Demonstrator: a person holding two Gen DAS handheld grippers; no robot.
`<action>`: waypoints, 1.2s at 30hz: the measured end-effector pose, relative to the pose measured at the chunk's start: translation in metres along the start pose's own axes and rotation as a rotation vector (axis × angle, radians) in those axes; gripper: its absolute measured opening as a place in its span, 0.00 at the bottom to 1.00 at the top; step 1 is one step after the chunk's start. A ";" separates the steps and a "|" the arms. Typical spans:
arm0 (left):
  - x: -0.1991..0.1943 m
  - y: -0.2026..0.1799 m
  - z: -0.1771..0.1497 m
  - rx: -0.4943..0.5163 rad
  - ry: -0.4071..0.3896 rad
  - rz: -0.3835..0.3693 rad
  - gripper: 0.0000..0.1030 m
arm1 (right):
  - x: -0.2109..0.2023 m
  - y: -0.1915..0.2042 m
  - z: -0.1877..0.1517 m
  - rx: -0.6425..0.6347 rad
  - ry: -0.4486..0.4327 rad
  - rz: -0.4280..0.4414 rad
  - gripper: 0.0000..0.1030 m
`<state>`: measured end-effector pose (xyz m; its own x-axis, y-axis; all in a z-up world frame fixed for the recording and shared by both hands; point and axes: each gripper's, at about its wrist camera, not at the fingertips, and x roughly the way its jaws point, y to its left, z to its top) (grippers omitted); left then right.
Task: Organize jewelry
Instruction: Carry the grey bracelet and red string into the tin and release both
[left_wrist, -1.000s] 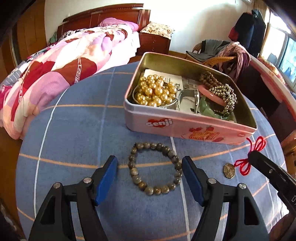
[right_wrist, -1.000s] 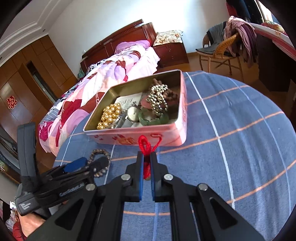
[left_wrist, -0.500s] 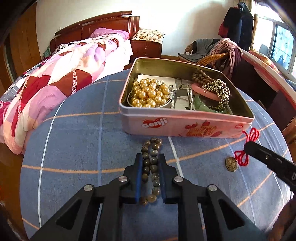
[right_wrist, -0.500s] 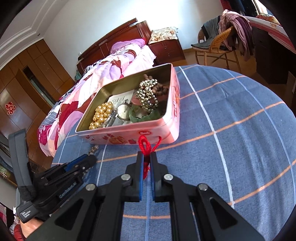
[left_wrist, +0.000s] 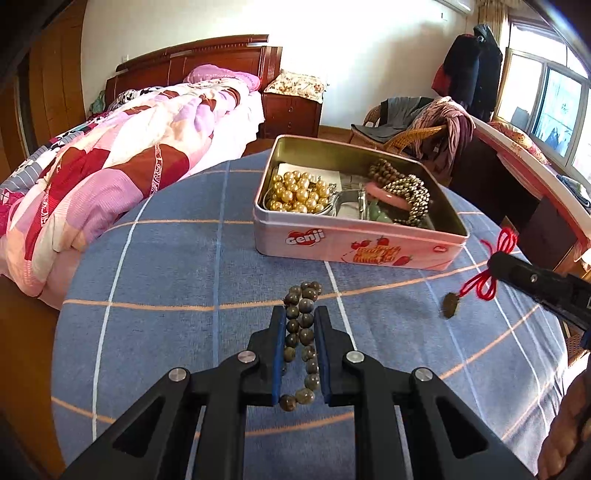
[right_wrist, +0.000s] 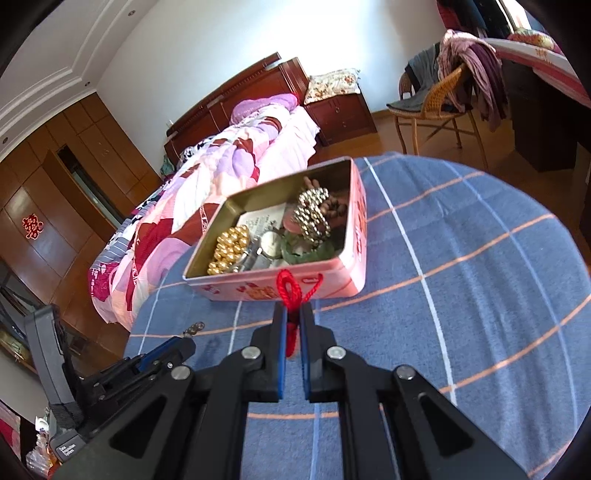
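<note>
Between the blue pads of the left gripper (left_wrist: 300, 317) a bead bracelet (left_wrist: 301, 334) is squeezed flat into two rows of round, dull grey-brown beads; its far loop sticks out past the fingertips and its near end bulges out behind the pads. Those jaws have just been closing and now clamp it. Whether the bracelet rests on the cloth or hangs clear of it is hard to tell.

Off to the right of those fingers, the right gripper (right_wrist: 293, 312) is pinched shut on a red cord (right_wrist: 291, 291), whose knotted loops poke up beyond the tips. A small dark pendant (left_wrist: 448, 304) dangles from the cord, too blurred to make out its shape.

Ahead of both sets of fingers stands an open pink tin (left_wrist: 354, 245) (rectangular, rounded corners, gold-toned inside) printed "Genji" beside pictures of strawberries and biscuits. It holds round golden pearls (left_wrist: 295, 192), a silvery bead strand (right_wrist: 312, 214) and a watch (right_wrist: 271, 242), partly buried. Underneath lies a blue cloth (left_wrist: 166, 277) with white and orange lines.
</note>
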<state>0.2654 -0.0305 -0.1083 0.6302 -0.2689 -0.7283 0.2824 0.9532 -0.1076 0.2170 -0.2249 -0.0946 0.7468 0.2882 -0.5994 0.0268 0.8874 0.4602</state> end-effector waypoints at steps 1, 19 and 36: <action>-0.003 0.000 0.000 0.000 -0.006 -0.001 0.14 | -0.003 0.002 0.002 -0.003 -0.008 0.000 0.10; -0.045 0.001 0.020 -0.013 -0.130 -0.030 0.14 | -0.039 0.026 0.031 -0.070 -0.132 0.007 0.10; -0.013 -0.008 0.078 0.006 -0.191 -0.015 0.14 | -0.005 0.040 0.074 -0.123 -0.175 0.007 0.10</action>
<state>0.3112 -0.0456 -0.0456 0.7515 -0.3048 -0.5851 0.2965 0.9483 -0.1132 0.2633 -0.2171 -0.0247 0.8510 0.2371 -0.4687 -0.0518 0.9259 0.3742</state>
